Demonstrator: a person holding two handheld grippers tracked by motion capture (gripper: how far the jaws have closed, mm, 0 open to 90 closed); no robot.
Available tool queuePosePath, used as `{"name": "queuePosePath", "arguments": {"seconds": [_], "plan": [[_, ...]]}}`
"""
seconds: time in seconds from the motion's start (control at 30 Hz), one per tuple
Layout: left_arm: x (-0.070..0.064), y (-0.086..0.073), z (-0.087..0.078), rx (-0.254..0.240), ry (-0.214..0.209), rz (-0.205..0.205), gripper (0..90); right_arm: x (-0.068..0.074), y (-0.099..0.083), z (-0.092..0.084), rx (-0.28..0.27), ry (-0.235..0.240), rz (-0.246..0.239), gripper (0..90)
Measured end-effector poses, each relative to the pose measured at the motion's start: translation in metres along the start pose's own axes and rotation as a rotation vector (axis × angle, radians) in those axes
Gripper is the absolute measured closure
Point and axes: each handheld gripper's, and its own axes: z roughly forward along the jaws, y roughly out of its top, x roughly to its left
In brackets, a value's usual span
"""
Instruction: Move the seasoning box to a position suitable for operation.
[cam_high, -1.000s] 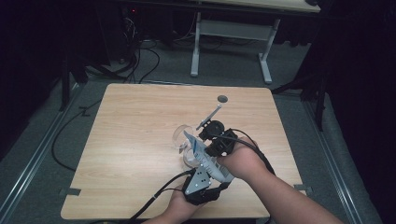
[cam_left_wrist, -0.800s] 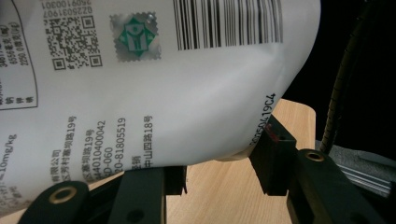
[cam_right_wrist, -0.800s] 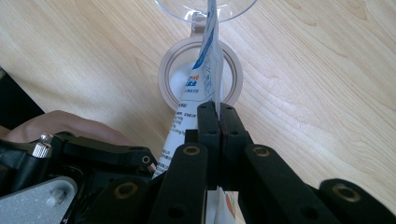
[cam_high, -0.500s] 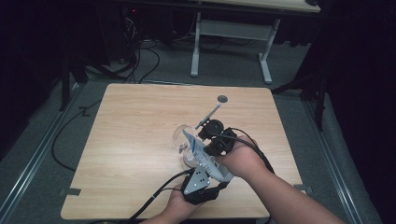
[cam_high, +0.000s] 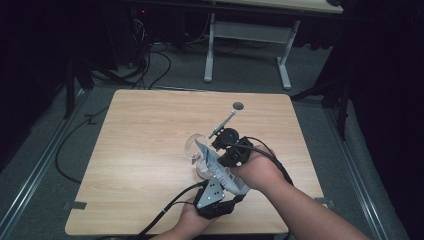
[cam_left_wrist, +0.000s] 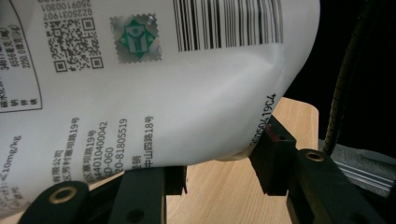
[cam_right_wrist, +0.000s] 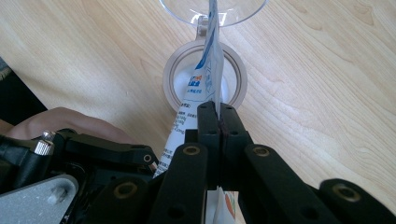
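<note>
The white pouch (cam_left_wrist: 154, 84) carried a barcode, a QR code and a green diamond seal. Printed on it were "0-81805519", "4401040042" and, along its edge, "19C4". Other print stayed too small to read.

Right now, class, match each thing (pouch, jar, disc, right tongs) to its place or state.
Things:
1. pouch
2. jar
3. disc
4. right tongs

Places or states:
A. lies alone near the far edge of the table
B. shut on a thin flat edge
C. stands open-mouthed under the pouch
D. white, covered in print

Pairs: 1-D, 2-C, 3-A, 4-B
</note>
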Motion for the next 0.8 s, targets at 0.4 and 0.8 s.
{"name": "queuePosePath", "arguments": {"seconds": [0.4,0.8], "plan": [[-0.0004,-0.0001,-0.0002,-0.004,-0.001,-0.003,60.8,0.0005,0.0,-0.0002,-0.001,-0.002,-0.004,90.0],[-0.0005,0.0,0.0,-0.007,-0.003,-0.007,60.8,0.0007,0.0003,0.0006,-0.002,-0.006,-0.008,90.0]]}}
